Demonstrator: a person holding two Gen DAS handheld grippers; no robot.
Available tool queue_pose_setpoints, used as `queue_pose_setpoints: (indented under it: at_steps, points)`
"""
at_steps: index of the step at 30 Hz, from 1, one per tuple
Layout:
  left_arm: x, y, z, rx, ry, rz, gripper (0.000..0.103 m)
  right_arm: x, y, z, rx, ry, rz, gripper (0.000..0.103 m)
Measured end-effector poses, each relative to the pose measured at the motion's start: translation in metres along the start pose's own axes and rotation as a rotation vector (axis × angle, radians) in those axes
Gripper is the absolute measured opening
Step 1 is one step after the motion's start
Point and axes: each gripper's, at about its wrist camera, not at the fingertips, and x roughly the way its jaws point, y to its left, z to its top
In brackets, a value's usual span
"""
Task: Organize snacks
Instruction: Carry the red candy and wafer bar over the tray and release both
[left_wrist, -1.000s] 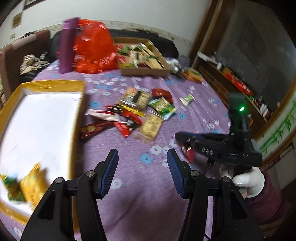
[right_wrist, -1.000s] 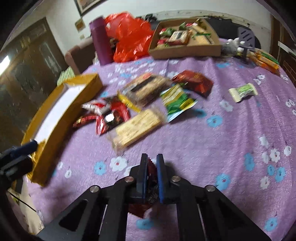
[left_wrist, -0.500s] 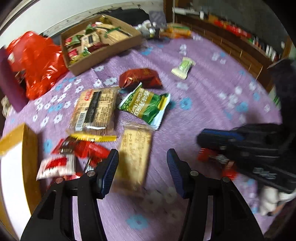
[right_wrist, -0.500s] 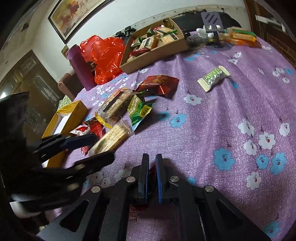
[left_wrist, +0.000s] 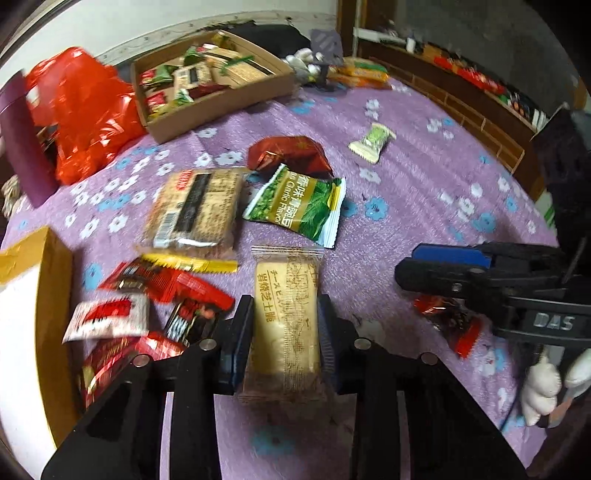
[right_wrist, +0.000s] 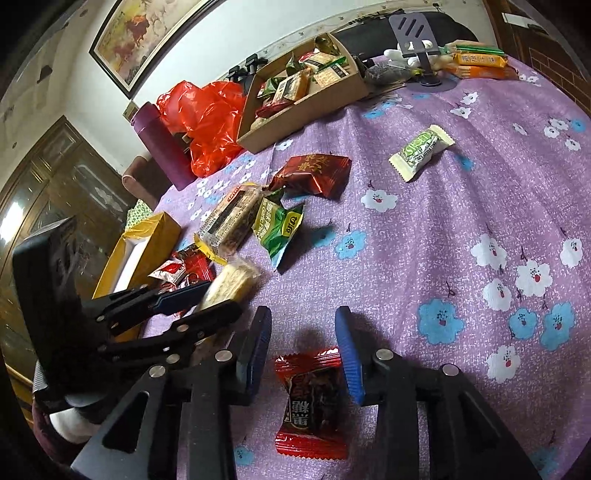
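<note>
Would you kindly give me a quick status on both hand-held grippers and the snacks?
Left hand-held gripper closing, pads on pale biscuit packet. Right hand-held gripper just opened, red candy loose between its jaws on the cloth. Red wrappers crowd left side.

beige biscuit pack (left_wrist: 286, 321): flat on purple cloth, lengthwise | red candy (right_wrist: 310, 402): flat, near edge

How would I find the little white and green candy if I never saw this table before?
Start at the brown cardboard box of snacks at the far side of the purple flowered tablecloth. Nearer and to its right, the white and green candy lies alone on the cloth. It is small with crimped ends, apart from the heap of packets.
</note>
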Motion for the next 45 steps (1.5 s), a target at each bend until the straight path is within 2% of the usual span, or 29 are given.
queue_pose_setpoints:
  at_steps: [6,10,13,16,19,20,21,24,27,30,35,40,45]
  points:
    - [-0.045,0.017,-0.019,-0.133,-0.103,-0.023,0.031,0.002,0.008,-0.001,-0.047,-0.008,-0.029,0.041]
    - [-0.085,0.039,-0.036,-0.228,-0.191,-0.031,0.031,-0.001,0.021,-0.006,-0.120,-0.026,-0.115,0.044]
    - [-0.114,0.061,-0.055,-0.296,-0.247,-0.011,0.031,-0.010,0.029,-0.016,-0.158,-0.032,-0.170,0.048]
    - [-0.132,0.085,-0.075,-0.360,-0.282,0.046,0.031,-0.007,0.034,-0.028,-0.204,0.001,-0.245,0.049]
    - [-0.143,0.110,-0.094,-0.432,-0.297,0.084,0.031,-0.004,0.043,-0.035,-0.261,-0.003,-0.315,0.043]
    - [-0.145,0.118,-0.100,-0.453,-0.300,0.096,0.031,-0.003,0.045,-0.037,-0.272,-0.001,-0.326,0.032]
    - [-0.146,0.126,-0.106,-0.476,-0.301,0.108,0.031,-0.003,0.047,-0.037,-0.281,0.001,-0.331,0.028]
    - [-0.151,0.147,-0.125,-0.545,-0.305,0.142,0.031,-0.004,0.053,-0.037,-0.282,0.010,-0.297,0.021]
    - [-0.154,0.164,-0.137,-0.593,-0.307,0.168,0.031,-0.008,0.068,-0.035,-0.290,0.012,-0.241,0.021]
    - [-0.152,0.180,-0.145,-0.633,-0.299,0.187,0.031,-0.010,0.099,-0.034,-0.346,0.006,-0.197,0.021]
    - [-0.145,0.203,-0.156,-0.692,-0.275,0.191,0.032,0.002,0.166,-0.033,-0.432,0.052,-0.058,0.021]
    - [-0.155,0.218,-0.171,-0.757,-0.313,0.135,0.032,0.032,0.232,-0.038,-0.499,0.125,0.055,0.020]
    - [-0.171,0.224,-0.189,-0.800,-0.364,0.061,0.034,0.067,0.280,-0.047,-0.547,0.170,0.091,0.020]
